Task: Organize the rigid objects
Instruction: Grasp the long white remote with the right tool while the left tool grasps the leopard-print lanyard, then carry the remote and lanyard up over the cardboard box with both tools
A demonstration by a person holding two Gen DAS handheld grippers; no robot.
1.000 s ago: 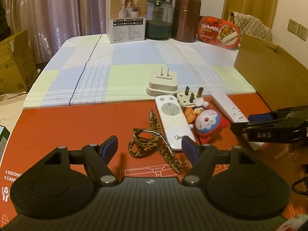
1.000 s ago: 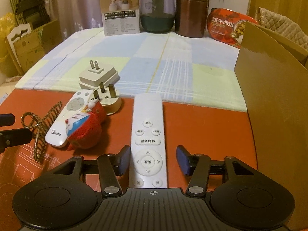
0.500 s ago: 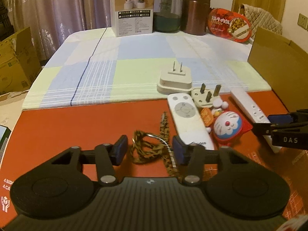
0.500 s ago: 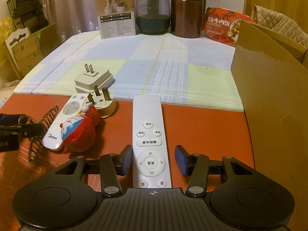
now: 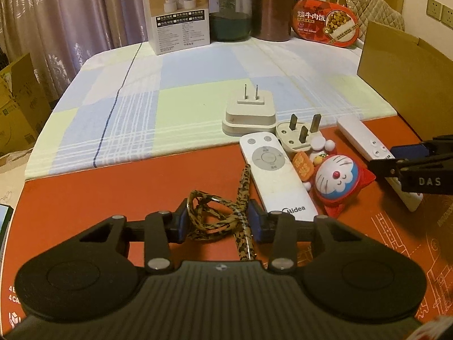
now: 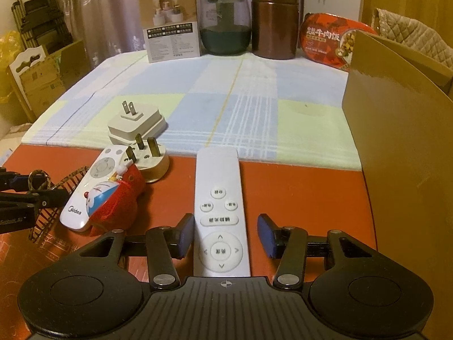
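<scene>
My left gripper (image 5: 216,221) sits low over the red mat (image 5: 99,192) on the table, its fingers drawn in narrow around the leopard-print strap (image 5: 218,215), pads at or touching the tangle on both sides; whether they truly pinch it I cannot tell. My right gripper (image 6: 225,235) is spread wider, straddling the near end of the long white remote (image 6: 219,206), whose left edge lies right by the left pad while a gap remains on the right.

Just beyond the strap lies the Midea remote (image 5: 273,172), and pressed against its right side is the Doraemon toy (image 5: 337,177) in its red casing. Behind them stands the three-pin plug (image 5: 297,138) with prongs up, touching the far end of the Midea remote, and the white two-pin adapter (image 5: 249,113) rests on the checked cloth (image 5: 170,90) just behind that. A cardboard box (image 6: 402,130) rises at my right. Along the far edge stand a white carton (image 5: 178,11), a glass jar (image 5: 230,8), a brown canister (image 5: 271,5) and a red food tub (image 5: 328,22).
</scene>
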